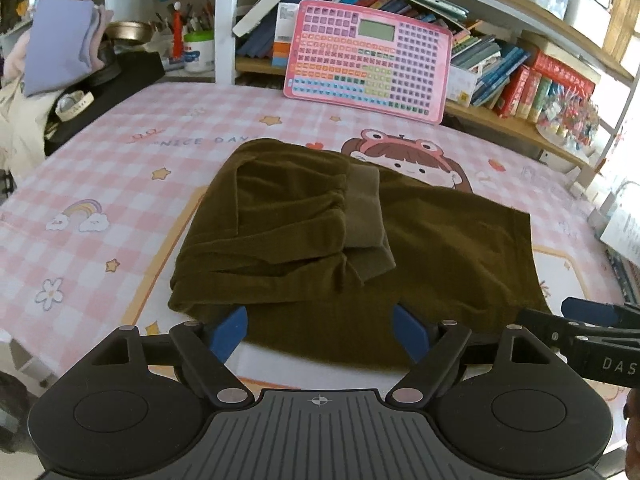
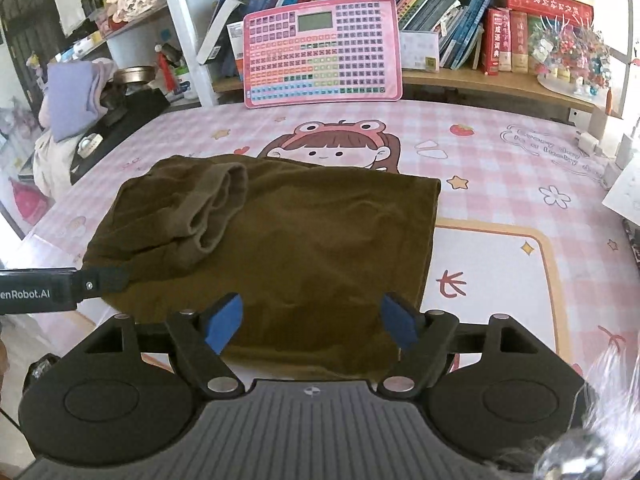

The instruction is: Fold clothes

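An olive-brown garment (image 1: 360,248) lies folded on the pink checked table cover (image 1: 100,200), its ribbed cuffs (image 1: 362,212) folded over on top. My left gripper (image 1: 320,330) hovers over the garment's near edge, open, with nothing pinched between its blue pads. In the right wrist view the same garment (image 2: 288,240) fills the middle, cuffs (image 2: 216,208) at its left. My right gripper (image 2: 312,318) stands open above the near edge, with only flat cloth beneath the gap. Each gripper shows at the side of the other's view: the right one (image 1: 592,320), the left one (image 2: 60,288).
A pink keyboard-like board (image 1: 366,60) leans on the bookshelf at the back of the table. Books (image 2: 460,32) fill the shelves. A lilac folded cloth (image 1: 60,52) and a black pad (image 1: 120,80) lie at the left. Papers (image 2: 628,196) sit at the right edge.
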{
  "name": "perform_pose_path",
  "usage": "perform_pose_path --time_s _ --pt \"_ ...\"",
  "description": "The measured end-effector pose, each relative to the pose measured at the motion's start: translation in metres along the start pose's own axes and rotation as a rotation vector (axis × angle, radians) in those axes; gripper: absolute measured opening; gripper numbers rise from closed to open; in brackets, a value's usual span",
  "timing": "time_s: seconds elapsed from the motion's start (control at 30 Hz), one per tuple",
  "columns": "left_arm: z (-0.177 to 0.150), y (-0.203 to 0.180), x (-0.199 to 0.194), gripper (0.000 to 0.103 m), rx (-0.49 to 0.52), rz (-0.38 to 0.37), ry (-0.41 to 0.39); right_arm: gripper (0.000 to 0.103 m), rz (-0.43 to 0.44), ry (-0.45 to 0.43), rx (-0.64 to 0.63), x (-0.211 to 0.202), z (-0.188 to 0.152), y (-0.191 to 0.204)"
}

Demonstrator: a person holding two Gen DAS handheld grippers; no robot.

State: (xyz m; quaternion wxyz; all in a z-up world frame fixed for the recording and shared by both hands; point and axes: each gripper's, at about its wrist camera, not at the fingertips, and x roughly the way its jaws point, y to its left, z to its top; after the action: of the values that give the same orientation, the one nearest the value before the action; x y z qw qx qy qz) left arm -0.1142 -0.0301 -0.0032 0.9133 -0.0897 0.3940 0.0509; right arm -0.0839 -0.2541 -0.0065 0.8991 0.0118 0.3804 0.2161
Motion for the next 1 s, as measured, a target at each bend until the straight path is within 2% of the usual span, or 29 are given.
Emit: perform_pose_path --time_s 0.33,0.43,0.67,0.8,1.0 --pt "-0.001 0.018 -0.013 0.083 0.029 -0.011 -0.034 0.076 -0.050 -0.021 0.055 -0.011 -0.003 0.016" --pt "-0.003 0.030 -0.016 0.084 0.019 -0.020 -0.040 0.080 -0.059 -0.022 0.048 -0.014 -0.005 0.030" --pt "-0.016 0.053 -0.010 0.084 -0.024 -0.120 0.027 0.081 -0.113 -0.012 0.022 -0.024 -0.014 0.058" --pt "-0.020 0.062 -0.007 0.084 -0.053 -0.168 0.035 0.082 -0.150 -0.001 0.012 -0.029 -0.020 0.067" --pt "-0.022 0.059 -0.008 0.084 -0.014 -0.144 0.017 0.083 -0.186 0.006 0.031 -0.034 -0.026 0.071"
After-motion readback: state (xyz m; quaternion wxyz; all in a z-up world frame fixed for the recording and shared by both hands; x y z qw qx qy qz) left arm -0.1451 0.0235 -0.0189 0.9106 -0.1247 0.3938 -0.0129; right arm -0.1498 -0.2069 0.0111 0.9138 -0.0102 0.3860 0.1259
